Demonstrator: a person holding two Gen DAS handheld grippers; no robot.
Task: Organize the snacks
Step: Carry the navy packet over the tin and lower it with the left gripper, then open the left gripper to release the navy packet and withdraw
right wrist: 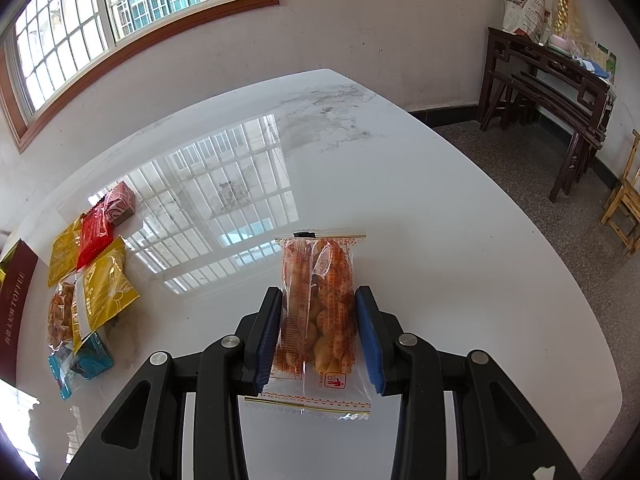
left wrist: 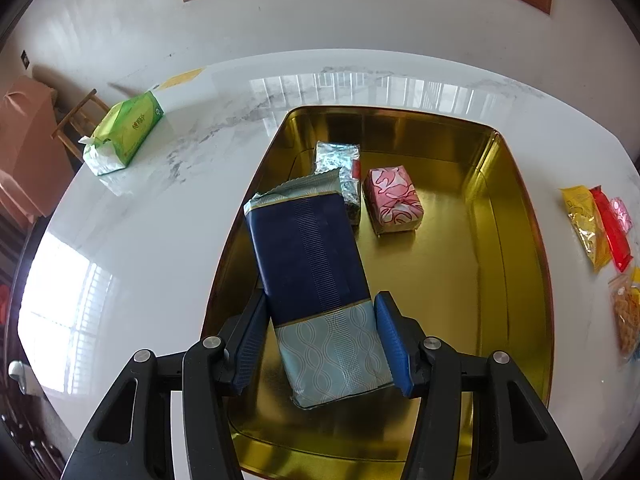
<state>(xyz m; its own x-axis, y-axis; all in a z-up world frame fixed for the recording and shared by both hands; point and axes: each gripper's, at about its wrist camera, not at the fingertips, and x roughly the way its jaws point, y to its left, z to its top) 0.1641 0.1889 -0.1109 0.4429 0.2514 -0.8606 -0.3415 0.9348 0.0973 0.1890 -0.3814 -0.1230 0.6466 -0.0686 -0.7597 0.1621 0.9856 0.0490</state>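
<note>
My left gripper [left wrist: 320, 308] is shut on a long navy and pale-blue snack pack [left wrist: 310, 272] and holds it over the gold tin tray [left wrist: 508, 248]. In the tray lie a silver foil pack [left wrist: 338, 160] and a pink wrapped block [left wrist: 394, 198]. My right gripper [right wrist: 318, 304] is shut on a clear bag of twisted fried snacks [right wrist: 318, 312] above the white marble table [right wrist: 420, 240]. Loose snacks lie at the left of the right wrist view: gold packs [right wrist: 106, 284], a red pack [right wrist: 93, 240], a pink block [right wrist: 119, 203], a teal pack [right wrist: 86, 358].
A green tissue pack [left wrist: 126, 134] lies on the table's far left. Yellow and red packs [left wrist: 596, 226] lie right of the tray. A maroon toffee box lid [right wrist: 16, 300] is at the left edge. A dark wooden side table [right wrist: 552, 80] stands by the wall.
</note>
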